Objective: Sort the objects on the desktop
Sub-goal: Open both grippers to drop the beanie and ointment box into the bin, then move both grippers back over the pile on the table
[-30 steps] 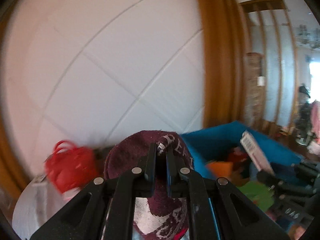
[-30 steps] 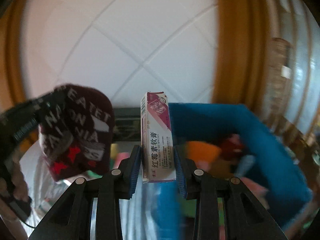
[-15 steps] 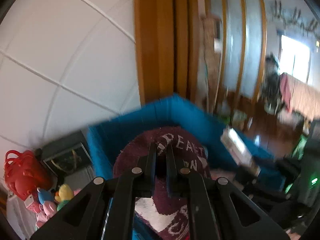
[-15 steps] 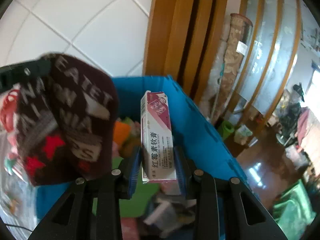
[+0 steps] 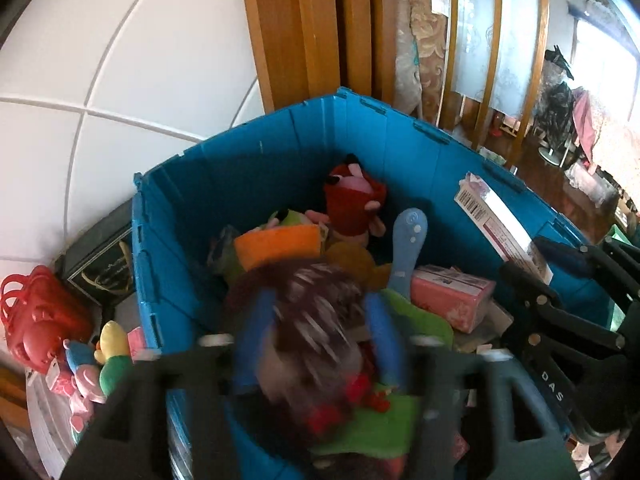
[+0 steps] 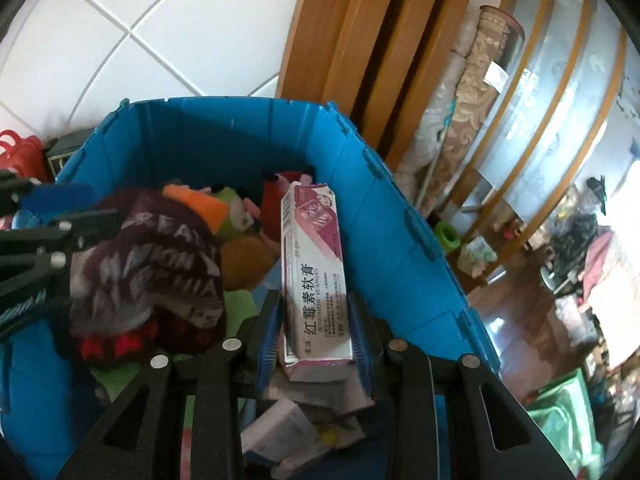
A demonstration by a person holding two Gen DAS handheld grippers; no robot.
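The deep blue plastic crate (image 6: 392,240) is crowded with a red plush toy (image 5: 352,204), an orange sponge block (image 5: 276,244) and small cartons. Above it, the left tongs (image 5: 320,336) have just been opening, their pads wide of the blurred maroon knitted hat with white lettering (image 6: 148,276) between them. The right tongs (image 6: 314,334) clamp an upright pink-and-white medicine box (image 6: 314,268) near the crate's right wall.

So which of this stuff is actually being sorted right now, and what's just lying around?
In hand:
- maroon knit hat, at the left gripper, whose jaws have just been opening
- ointment box, clamped in the right gripper
- blue bin

Lying about:
- red basket
- plush toys
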